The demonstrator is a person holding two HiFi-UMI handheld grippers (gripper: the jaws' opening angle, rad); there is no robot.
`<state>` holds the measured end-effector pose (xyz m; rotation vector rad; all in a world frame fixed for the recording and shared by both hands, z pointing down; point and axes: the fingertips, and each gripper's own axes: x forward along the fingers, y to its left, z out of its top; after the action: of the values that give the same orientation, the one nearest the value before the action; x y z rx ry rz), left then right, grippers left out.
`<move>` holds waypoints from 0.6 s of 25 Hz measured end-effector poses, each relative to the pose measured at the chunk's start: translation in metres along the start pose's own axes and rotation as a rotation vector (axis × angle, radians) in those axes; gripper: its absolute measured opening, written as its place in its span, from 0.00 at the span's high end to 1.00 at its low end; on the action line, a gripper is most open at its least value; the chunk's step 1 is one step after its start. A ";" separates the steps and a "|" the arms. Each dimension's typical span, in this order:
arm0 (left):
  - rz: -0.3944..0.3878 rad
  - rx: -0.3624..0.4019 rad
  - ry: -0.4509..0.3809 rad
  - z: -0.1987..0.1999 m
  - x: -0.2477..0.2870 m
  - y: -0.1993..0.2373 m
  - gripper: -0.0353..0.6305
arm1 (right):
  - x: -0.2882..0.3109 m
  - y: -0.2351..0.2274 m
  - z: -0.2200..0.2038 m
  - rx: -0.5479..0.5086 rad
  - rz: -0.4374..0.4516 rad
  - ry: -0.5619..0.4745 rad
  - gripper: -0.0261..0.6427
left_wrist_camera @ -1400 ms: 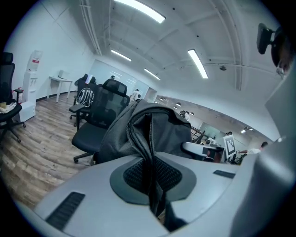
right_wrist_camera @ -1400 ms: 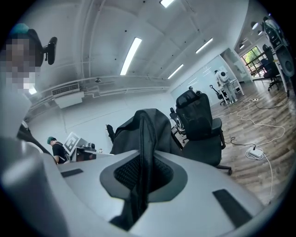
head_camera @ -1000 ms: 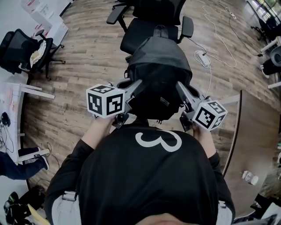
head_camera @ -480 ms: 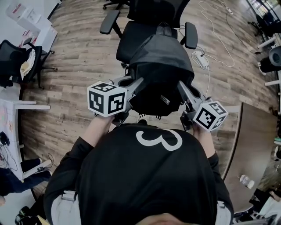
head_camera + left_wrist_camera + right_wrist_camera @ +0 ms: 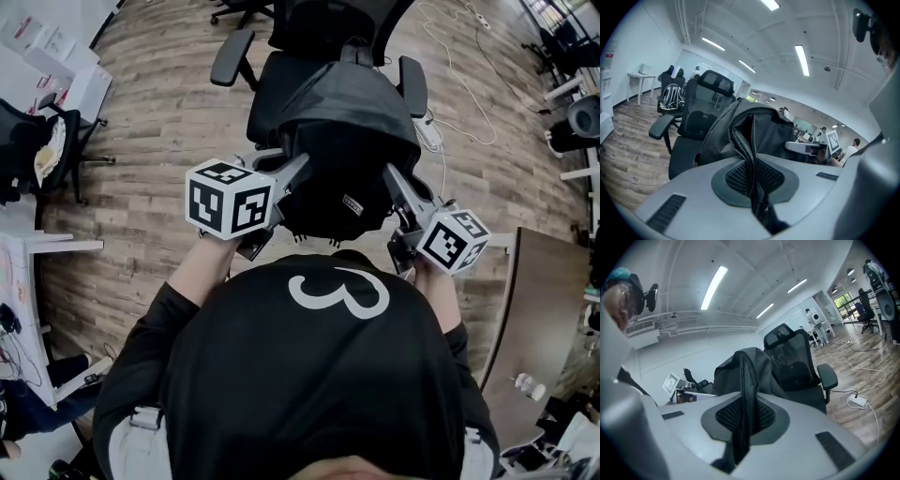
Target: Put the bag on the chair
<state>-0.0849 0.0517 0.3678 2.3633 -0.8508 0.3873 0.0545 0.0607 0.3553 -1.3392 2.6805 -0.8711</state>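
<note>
A black backpack (image 5: 339, 141) hangs in the air between my two grippers, right over the seat of a black office chair (image 5: 274, 82). My left gripper (image 5: 301, 169) is shut on a fold of the bag's left side, and that fold (image 5: 751, 159) runs down between its pads. On the bag's right side my right gripper (image 5: 390, 178) is shut on a strap-like fold (image 5: 744, 399). The chair's headrest and mesh back (image 5: 704, 101) rise just behind the bag (image 5: 764, 133). In the right gripper view the chair (image 5: 799, 364) stands directly beyond the bag (image 5: 752, 364).
The chair's armrests (image 5: 232, 54) flank the bag. A white power strip (image 5: 428, 129) with a cable lies on the wood floor to the right. Another black chair (image 5: 33, 141) and a white desk (image 5: 37, 246) stand at the left, a brown table (image 5: 534, 309) at the right.
Both grippers have carried the bag forward toward the chair. The bag now covers most of the seat, where earlier the seat showed beyond it.
</note>
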 end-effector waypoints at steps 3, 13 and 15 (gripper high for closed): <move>-0.013 0.013 -0.005 0.009 0.000 0.000 0.91 | 0.002 0.000 0.008 -0.009 -0.007 -0.007 0.90; -0.021 -0.022 -0.015 0.026 0.013 0.007 0.91 | 0.013 -0.010 0.027 -0.031 -0.008 0.000 0.90; -0.012 -0.024 -0.007 0.030 0.019 0.014 0.91 | 0.021 -0.017 0.030 -0.025 -0.003 0.003 0.90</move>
<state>-0.0774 0.0157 0.3589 2.3477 -0.8393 0.3615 0.0612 0.0227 0.3434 -1.3481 2.7013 -0.8435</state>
